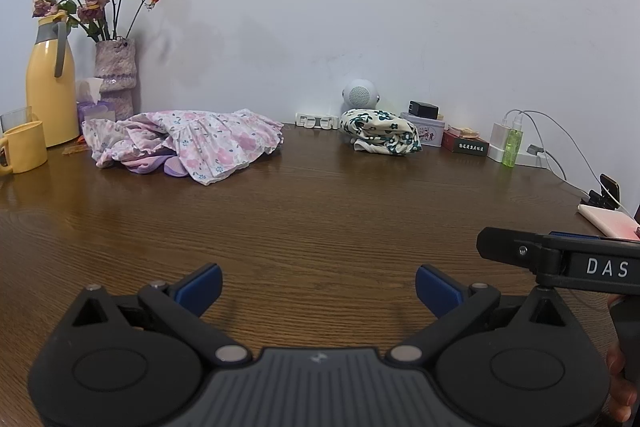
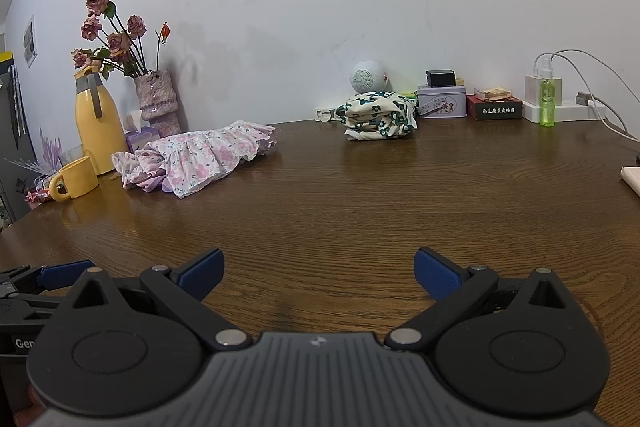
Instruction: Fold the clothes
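Observation:
A pink floral garment lies crumpled at the back left of the wooden table. A cream bundle with dark green flowers sits folded near the wall at the back middle. My left gripper hovers over the near table edge, wide open, nothing between its blue pads. My right gripper is beside it, also wide open and holding nothing. Part of the right gripper shows at the right edge of the left wrist view. Both garments lie well ahead of the grippers.
Yellow thermos, yellow mug, flower vase and tissue box crowd the back left. A round speaker, tin, boxes, green spray bottle, charger and cables line the back right.

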A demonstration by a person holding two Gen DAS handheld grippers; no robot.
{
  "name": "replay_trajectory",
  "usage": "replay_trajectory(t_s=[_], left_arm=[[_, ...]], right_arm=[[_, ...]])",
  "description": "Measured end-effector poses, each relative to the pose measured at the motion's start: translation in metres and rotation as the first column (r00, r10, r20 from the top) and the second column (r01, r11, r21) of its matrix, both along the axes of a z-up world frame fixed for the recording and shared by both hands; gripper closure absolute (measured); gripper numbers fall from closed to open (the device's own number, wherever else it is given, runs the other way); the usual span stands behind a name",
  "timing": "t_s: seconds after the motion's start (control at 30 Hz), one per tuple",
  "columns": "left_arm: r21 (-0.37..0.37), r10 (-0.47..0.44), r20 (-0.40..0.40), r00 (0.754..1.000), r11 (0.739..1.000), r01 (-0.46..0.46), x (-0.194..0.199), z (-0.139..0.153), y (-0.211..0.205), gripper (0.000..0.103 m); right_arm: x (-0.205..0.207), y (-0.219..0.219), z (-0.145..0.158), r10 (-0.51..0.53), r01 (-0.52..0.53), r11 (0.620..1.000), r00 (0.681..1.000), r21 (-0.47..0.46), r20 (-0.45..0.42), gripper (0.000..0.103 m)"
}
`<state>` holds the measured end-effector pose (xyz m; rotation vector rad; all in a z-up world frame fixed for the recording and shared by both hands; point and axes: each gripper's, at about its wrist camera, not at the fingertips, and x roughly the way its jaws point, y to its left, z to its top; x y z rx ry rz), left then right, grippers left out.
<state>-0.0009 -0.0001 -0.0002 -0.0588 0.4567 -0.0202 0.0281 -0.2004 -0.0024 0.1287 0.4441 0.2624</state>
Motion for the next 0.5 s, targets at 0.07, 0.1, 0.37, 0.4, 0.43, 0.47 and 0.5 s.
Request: replay_trajectory(t_s=[0.07, 0.1, 0.37, 0.4, 0.43, 0.47, 0.5], left_arm=[[0.000, 0.000, 0.000, 1.000, 1.000, 0.000, -0.0009, -0.0002, -0.0001, 0.000], [0.000, 0.000, 0.001, 1.000, 1.000, 0.000, -0.0013, -0.0002, -0.0002, 0.000], [-0.003, -0.002, 0.001, 1.000, 1.000, 0.002, -0.0015, -0.0004, 0.0004, 0.000], [-0.003, -0.001, 0.000, 1.000, 1.000, 0.001, -0.0003, -0.0005, 0.0007, 0.000], [-0.004, 0.000, 0.000, 1.000, 1.000, 0.000, 0.0006, -0.0007, 0.0010, 0.000], [-0.003, 0.000, 0.000, 1.000, 1.000, 0.000, 0.0005, -0.0008, 0.0008, 0.000], [-0.004, 0.000, 0.000, 1.000, 1.000, 0.000, 0.0005, -0.0008, 0.0007, 0.000]], right_arm=[[0.0000, 0.0000, 0.0001, 0.000, 0.000, 1.000, 1.000, 0.001, -0.001, 0.000], [-0.0001, 0.0001, 0.0002, 0.000, 0.000, 1.000, 1.000, 0.001, -0.002, 0.000], [0.0001, 0.0004, 0.0016, 0.001, -0.001, 1.000, 1.000, 0.002, -0.005, 0.000], [-0.0003, 0.0010, 0.0011, 0.001, -0.001, 1.000, 1.000, 0.002, -0.005, 0.000], [-0.0007, 0.0010, 0.0011, 0.002, -0.002, 1.000, 1.000, 0.002, -0.004, 0.000], [-0.0011, 0.0008, 0.0012, 0.002, -0.002, 1.000, 1.000, 0.002, -0.004, 0.000], [-0.0012, 0.0006, 0.0013, 0.002, -0.002, 1.000, 1.000, 0.002, -0.003, 0.000]])
